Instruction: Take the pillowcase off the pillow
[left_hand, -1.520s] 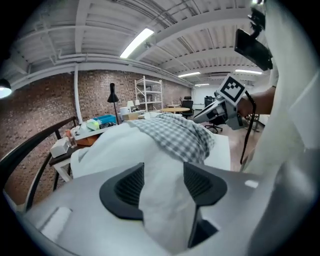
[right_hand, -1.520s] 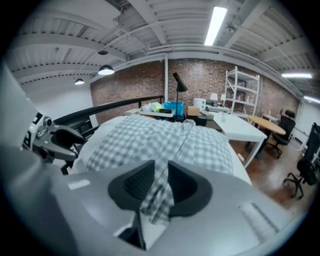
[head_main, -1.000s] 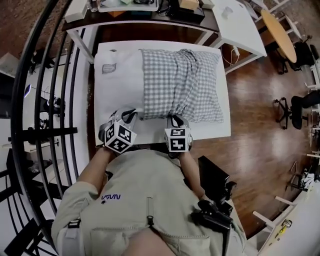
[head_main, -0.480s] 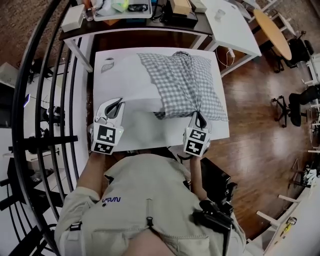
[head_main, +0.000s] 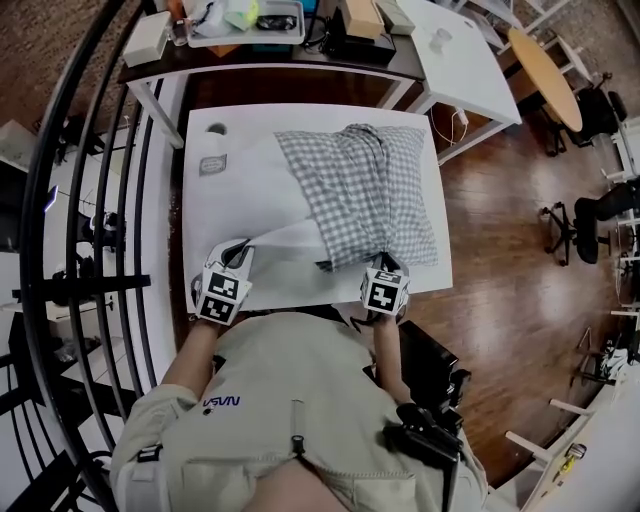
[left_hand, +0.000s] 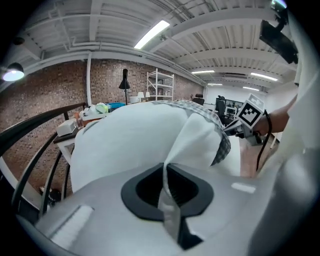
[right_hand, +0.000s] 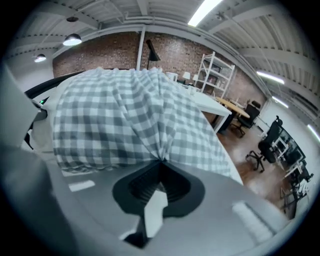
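Drawn wider apart than a second ago, from a close pairing at the near edge of the bench (head_main: 300, 288) to a place at either side of the body, though a touch narrower than half a second back.

Pinches a fold of the white pillow (head_main: 250, 185) in the left gripper (head_main: 238, 253), near the left front of the bench. Jaws there pressed together on a thin strip of white cloth, plain in the left gripper view. Stretches that fold taut out of the open end of the grey-and-white checked pillowcase (head_main: 365, 185), with the pillow's bared white part lying to the left of the checks.

Grips the bunched near edge of the pillowcase in the right gripper (head_main: 383, 263), jaws shut tight on the gathered checks, pleats fanning away from the pinch in the right gripper view.

Leaves most of the pillowcase on the right half of the bench, still over the pillow's right part.

Shows, past the white fold in the left gripper view, the marker cube (left_hand: 252, 111) of the right gripper.

Beyond the bench: a dark table (head_main: 300, 58); to the left, a black railing (head_main: 90, 285); to the right, wooden floor (head_main: 500, 260).
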